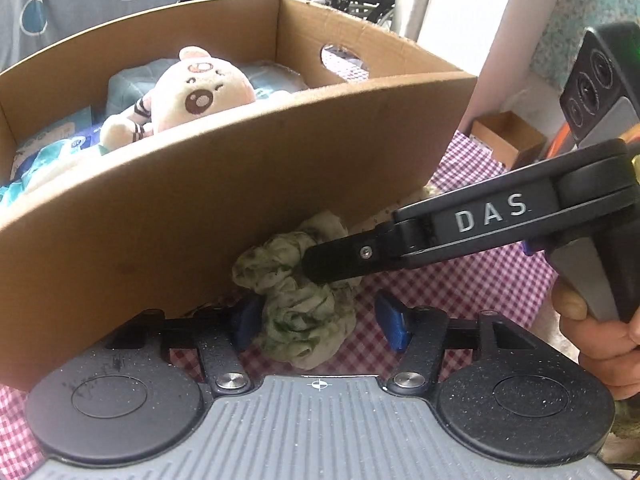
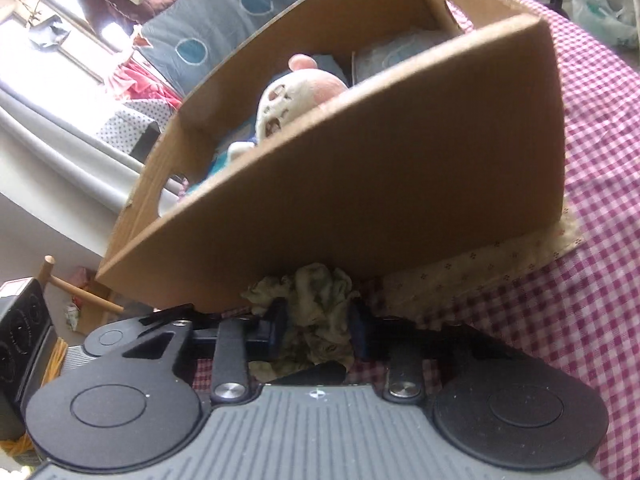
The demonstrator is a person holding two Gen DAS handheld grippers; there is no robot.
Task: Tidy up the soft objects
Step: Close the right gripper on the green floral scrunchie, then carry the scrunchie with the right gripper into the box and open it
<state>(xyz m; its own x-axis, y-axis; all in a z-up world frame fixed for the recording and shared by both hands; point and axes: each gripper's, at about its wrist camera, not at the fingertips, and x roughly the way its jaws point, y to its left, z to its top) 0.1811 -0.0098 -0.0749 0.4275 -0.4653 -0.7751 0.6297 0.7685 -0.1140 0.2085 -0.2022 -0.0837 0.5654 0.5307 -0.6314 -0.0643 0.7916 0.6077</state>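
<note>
right gripper (image 2: pixel 316 330) fingers pinching crumpled green cloth (image 2: pixel 316 320), to lift it | my left gripper (image 1: pixel 320 322) fingers spread around it, steadying | cloth on checked surface (image 2: pixel 580 320) against cardboard box (image 2: pixel 380 184), plush bear (image 1: pixel 200 92) inside

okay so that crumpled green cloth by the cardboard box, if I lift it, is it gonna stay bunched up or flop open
The green cloth is probably floppy: it lies in loose wrinkled folds, so the free parts would likely sag or unfurl. It looks thin, so probably light. The right hand-held gripper squeezes a bunch of it, which suggests it compresses easily and could slip from a shallow pinch.
</note>
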